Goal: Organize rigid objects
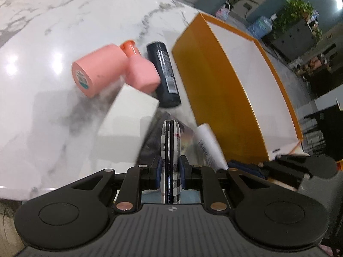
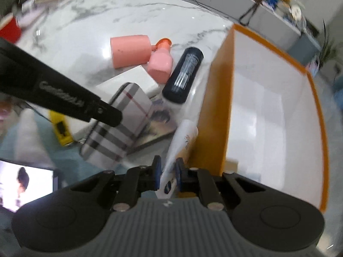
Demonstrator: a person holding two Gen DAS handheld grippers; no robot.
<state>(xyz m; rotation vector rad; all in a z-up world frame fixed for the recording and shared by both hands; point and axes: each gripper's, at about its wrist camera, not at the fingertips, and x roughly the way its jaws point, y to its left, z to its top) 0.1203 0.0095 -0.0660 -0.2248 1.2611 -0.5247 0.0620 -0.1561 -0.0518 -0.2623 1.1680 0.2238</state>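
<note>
My left gripper [image 1: 170, 167] is shut on a plaid case [image 1: 170, 150], held edge-on; the case also shows in the right wrist view [image 2: 120, 126] with the left gripper's finger [image 2: 64, 98] across it. My right gripper [image 2: 168, 167] is shut on a white tube [image 2: 182, 143], which also shows in the left wrist view [image 1: 209, 145]. An orange box [image 1: 214, 90] with a white inside stands open at right, also in the right wrist view [image 2: 214, 107]. A pink bottle [image 1: 98, 70], a small pink bottle with orange cap [image 1: 141, 70] and a dark bottle [image 1: 165, 72] lie on the marble table [image 1: 53, 32].
A white flat box [image 1: 126, 120] lies under the pink bottles. A printed booklet [image 2: 158, 126] lies beneath the plaid case. A yellow object [image 2: 61, 130] and a lit phone screen [image 2: 25, 182] sit at the near left. Plants [image 1: 295, 15] stand beyond the table.
</note>
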